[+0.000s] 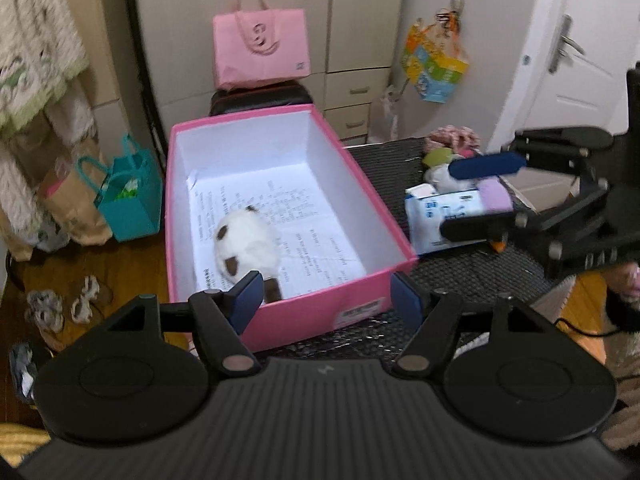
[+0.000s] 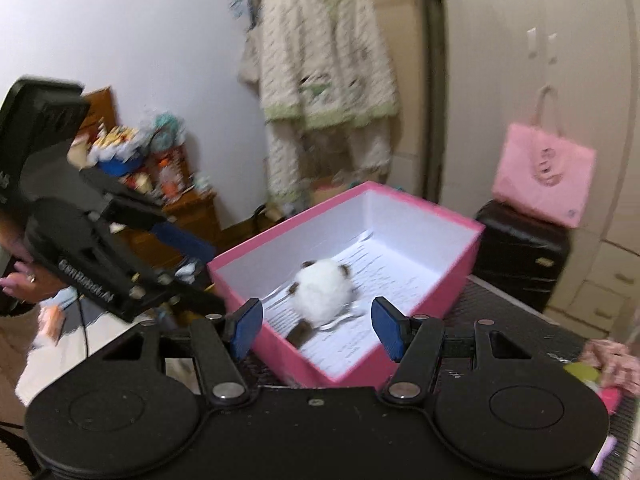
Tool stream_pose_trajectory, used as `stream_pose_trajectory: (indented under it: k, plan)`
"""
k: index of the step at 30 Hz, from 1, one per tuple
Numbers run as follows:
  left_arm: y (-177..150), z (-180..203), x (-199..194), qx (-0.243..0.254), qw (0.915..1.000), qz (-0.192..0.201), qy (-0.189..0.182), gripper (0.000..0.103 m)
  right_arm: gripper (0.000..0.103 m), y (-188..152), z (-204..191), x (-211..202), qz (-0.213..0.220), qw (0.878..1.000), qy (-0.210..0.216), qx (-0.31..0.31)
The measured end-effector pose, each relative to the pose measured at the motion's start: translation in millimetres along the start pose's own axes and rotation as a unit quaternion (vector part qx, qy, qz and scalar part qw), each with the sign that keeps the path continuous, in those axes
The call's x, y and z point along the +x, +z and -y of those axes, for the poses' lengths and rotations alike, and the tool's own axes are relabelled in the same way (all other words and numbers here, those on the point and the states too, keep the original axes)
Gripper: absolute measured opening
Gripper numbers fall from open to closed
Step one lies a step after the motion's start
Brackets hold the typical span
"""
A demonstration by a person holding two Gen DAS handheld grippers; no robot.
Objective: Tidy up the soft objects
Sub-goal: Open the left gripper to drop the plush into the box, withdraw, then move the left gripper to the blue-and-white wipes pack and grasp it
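A pink box [image 1: 320, 312] with a white inside stands on the black table [image 1: 460, 276]. In it, on printed paper, lies a white and brown plush toy [image 1: 246, 246], also in the right wrist view [image 2: 324, 292]. My left gripper [image 1: 325, 300] hangs open just before the box's near wall, nothing between its pads. My right gripper [image 2: 317, 328] is open too, over the box's near corner [image 2: 320, 376]. To the right of the box lie a tissue pack [image 1: 436, 216], a lilac item [image 1: 496, 196], a pink knitted piece [image 1: 452, 138] and a green piece [image 1: 438, 156].
A pink tote bag [image 1: 260, 48] sits on a dark stool [image 1: 260, 98] behind the box. A teal bag [image 1: 128, 196] and a paper bag [image 1: 72, 208] stand on the floor at left, with slippers [image 1: 64, 304] nearby. Pyjamas [image 2: 324, 64] hang on the wall.
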State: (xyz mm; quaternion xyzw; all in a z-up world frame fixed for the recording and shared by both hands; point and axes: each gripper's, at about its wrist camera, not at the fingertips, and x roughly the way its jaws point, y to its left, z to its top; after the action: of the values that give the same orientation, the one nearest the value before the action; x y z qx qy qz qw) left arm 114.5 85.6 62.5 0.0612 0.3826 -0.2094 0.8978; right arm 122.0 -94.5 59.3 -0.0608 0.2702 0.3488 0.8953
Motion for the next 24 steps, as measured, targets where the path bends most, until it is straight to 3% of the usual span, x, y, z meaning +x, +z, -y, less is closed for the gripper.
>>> stream_pose_trajectory:
  k: [13, 18, 24]
  plan:
    - [-4.8, 63.3, -1.9, 0.063, 0.9940, 0.044, -0.078, 0.074, 0.066, -53.9, 21.8, -93.1, 0.063, 0.994, -0.075, 0.045]
    - [-1.9, 82.9, 20.4, 0.062, 0.9889, 0.029, -0.131, 0.074, 0.066, -84.5, 24.5, -106.1, 0.058, 0.989, -0.116, 0.071]
    - [-0.6, 103.5, 47.4, 0.067, 0.9833, 0.023, -0.167, 0.074, 0.066, -113.9, 41.9, -107.3, 0.047, 0.983, -0.139, 0.111]
